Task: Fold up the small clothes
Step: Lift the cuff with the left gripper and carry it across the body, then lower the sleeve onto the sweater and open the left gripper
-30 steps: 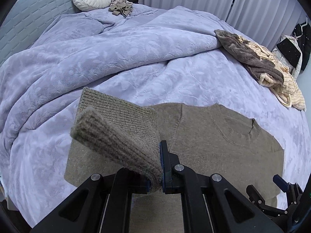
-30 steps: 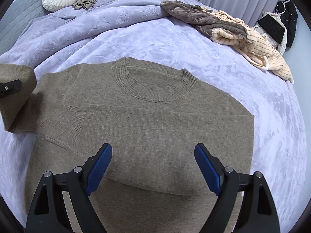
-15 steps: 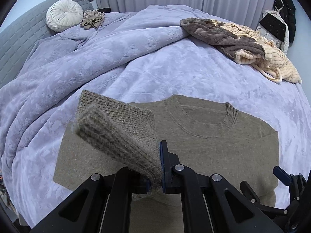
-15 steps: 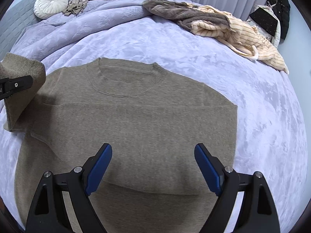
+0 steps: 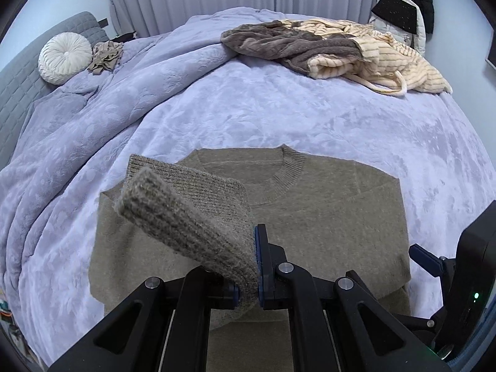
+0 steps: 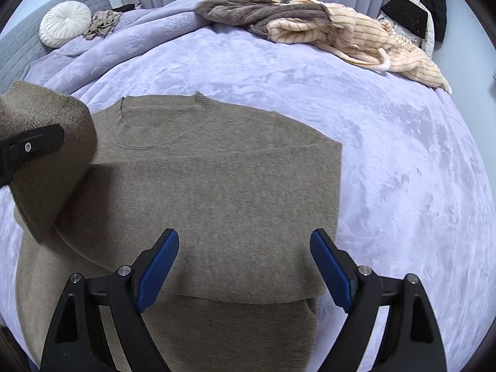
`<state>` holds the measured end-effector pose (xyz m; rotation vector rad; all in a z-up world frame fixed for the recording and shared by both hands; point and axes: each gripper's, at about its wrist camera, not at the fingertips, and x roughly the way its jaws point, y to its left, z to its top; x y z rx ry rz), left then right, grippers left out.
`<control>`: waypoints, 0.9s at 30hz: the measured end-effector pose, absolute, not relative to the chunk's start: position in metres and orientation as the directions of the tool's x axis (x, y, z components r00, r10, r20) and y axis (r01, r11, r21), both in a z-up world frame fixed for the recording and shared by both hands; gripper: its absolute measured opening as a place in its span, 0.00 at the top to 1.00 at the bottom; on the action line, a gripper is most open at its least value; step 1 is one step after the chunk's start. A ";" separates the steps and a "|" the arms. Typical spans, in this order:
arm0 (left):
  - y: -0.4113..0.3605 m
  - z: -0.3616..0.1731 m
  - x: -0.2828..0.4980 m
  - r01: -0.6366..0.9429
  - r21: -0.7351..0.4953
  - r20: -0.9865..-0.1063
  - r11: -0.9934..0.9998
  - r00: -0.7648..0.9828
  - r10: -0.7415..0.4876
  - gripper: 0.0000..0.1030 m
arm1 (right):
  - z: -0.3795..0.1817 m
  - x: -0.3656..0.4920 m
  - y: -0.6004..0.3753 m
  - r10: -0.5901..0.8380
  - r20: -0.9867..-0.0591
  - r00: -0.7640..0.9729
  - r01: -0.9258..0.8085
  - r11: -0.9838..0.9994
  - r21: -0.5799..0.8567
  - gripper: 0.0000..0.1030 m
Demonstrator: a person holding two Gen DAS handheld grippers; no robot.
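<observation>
Olive-brown knit sweater [image 6: 223, 192] lies flat on the lilac bedspread [image 6: 403, 167], neckline toward the curtains, hem toward the cameras; sweater taken as landmark for all positions. Left tongs [image 5: 248, 279] closed tight on the ribbed cuff of one sleeve [image 5: 186, 217]; the cuff is pinched between the blue pads and lifted clear of the sweater body, and the sleeve fabric stands up and leans away to the left above the sweater's left half. In the right wrist view the same lifted sleeve [image 6: 49, 155] shows at the sweater's left edge with one black finger of the left tongs across it, casting a shadow on the knit below. Right tongs [image 6: 245, 266] stand wide open, nothing between the blue pads; they hover over the lower middle of the sweater body, just above a fold line running across the garment near the hem, and whether the pads touch the knit cannot be told. The sweater's right side shows a straight edge, with no sleeve sticking out there. Beyond the sweater's neckline, far side of the bed: heap of brown and cream striped clothes [image 5: 325, 49]. Far left of the sweater, against the grey headboard [image 5: 18, 71]: round white cushion [image 5: 65, 57] with a small crumpled beige garment [image 5: 105, 57] beside it.
</observation>
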<state>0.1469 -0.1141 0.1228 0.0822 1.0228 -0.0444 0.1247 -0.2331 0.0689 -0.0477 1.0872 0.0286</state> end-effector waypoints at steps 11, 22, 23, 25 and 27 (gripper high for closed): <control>-0.168 0.100 0.134 0.166 0.090 -0.873 0.982 0.489 -0.002 0.92 | 0.059 0.118 -0.274 0.026 -0.884 0.466 0.017 0.999 0.038 0.14; -0.187 0.067 0.142 0.188 0.108 -0.894 0.976 0.447 0.013 0.92 | 0.053 0.111 -0.295 0.021 -0.885 0.466 0.053 0.997 0.051 0.14; -0.188 0.065 0.142 0.193 0.104 -0.895 0.976 0.447 0.007 0.92 | 0.052 0.110 -0.297 0.017 -0.884 0.467 0.057 0.997 0.049 0.14; -0.190 0.060 0.143 0.198 0.089 -0.898 0.976 0.439 -0.007 0.92 | 0.052 0.109 -0.300 0.012 -0.885 0.466 0.062 0.997 0.046 0.14; -0.191 0.057 0.143 0.201 0.075 -0.902 0.977 0.431 -0.020 0.92 | 0.051 0.107 -0.302 0.001 -0.885 0.466 0.062 0.997 0.034 0.14</control>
